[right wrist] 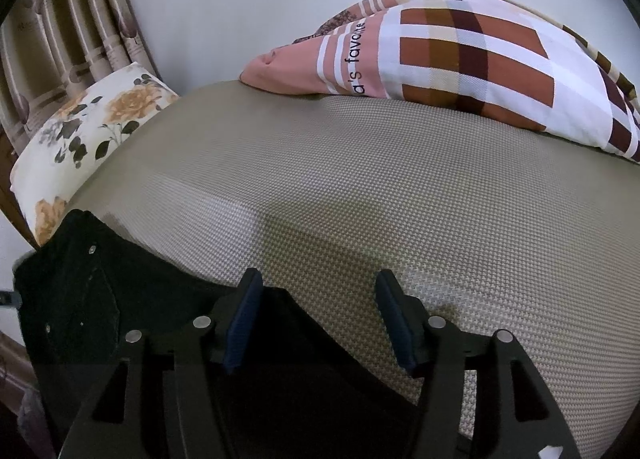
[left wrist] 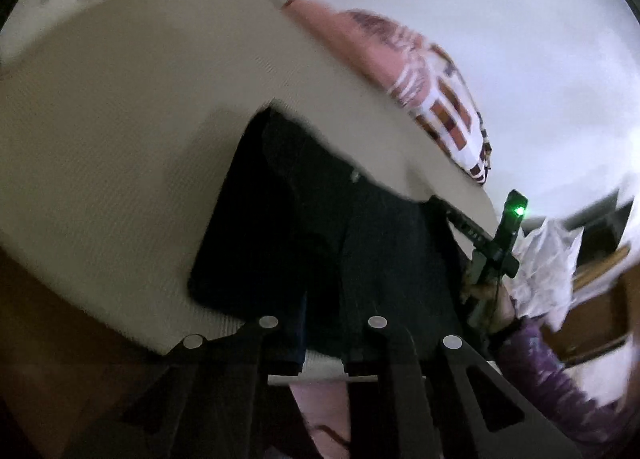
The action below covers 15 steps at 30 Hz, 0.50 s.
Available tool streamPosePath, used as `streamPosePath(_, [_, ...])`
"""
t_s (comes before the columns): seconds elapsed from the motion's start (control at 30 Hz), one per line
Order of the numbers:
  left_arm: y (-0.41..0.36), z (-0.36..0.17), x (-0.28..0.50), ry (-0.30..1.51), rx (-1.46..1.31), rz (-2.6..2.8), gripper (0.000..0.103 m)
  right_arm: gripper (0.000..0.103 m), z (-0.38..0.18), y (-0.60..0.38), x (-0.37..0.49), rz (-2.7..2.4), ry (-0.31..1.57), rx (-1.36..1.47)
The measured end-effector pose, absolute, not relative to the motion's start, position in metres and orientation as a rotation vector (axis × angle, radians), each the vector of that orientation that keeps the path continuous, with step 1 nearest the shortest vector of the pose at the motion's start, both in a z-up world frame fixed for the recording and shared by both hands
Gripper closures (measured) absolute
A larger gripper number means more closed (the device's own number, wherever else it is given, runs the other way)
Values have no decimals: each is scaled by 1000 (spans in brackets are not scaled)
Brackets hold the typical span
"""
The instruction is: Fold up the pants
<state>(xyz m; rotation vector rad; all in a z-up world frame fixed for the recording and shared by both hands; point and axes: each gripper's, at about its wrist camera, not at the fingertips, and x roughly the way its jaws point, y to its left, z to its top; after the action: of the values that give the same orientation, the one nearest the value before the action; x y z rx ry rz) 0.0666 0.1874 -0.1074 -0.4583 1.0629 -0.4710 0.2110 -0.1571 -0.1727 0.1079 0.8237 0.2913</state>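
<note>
Black pants (left wrist: 320,219) lie on a beige woven mattress (left wrist: 120,119). In the blurred left wrist view my left gripper (left wrist: 322,325) is shut on the near edge of the pants, its fingertips buried in the dark cloth. My right gripper (left wrist: 496,251), with a green light, rests at the right edge of the pants, held by a hand in a purple sleeve (left wrist: 560,379). In the right wrist view the right gripper (right wrist: 320,323) stands open, blue pads (right wrist: 244,323) apart. The pants (right wrist: 100,299) lie under its left finger and their edge crosses the gap untouched, with bare mattress (right wrist: 400,199) beyond.
A plaid quilt (right wrist: 480,59) is bunched at the far side of the mattress against a white wall. A floral pillow (right wrist: 92,127) sits at the far left corner by a curtain (right wrist: 60,19). White plastic bags (left wrist: 548,267) lie off the bed to the right.
</note>
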Motion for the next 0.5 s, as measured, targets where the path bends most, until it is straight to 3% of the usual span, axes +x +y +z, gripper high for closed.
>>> streamPosePath(0.17, [178,-80,67,911,-328,-466,90,47,-171,-159,209,268,800,111])
streamPosePath(0.27, [189,-134,68,1054,-336,-406,90,47,-171,-159,209,268,801,112])
streamPosePath(0.33, [207,-162,63,1093,-408,-394,85,46,-171,-159,210,273,805,112])
streamPosePath(0.5, [203,-158,58,1071,-391,-369,82,42,-169,-166,210,265,825,148])
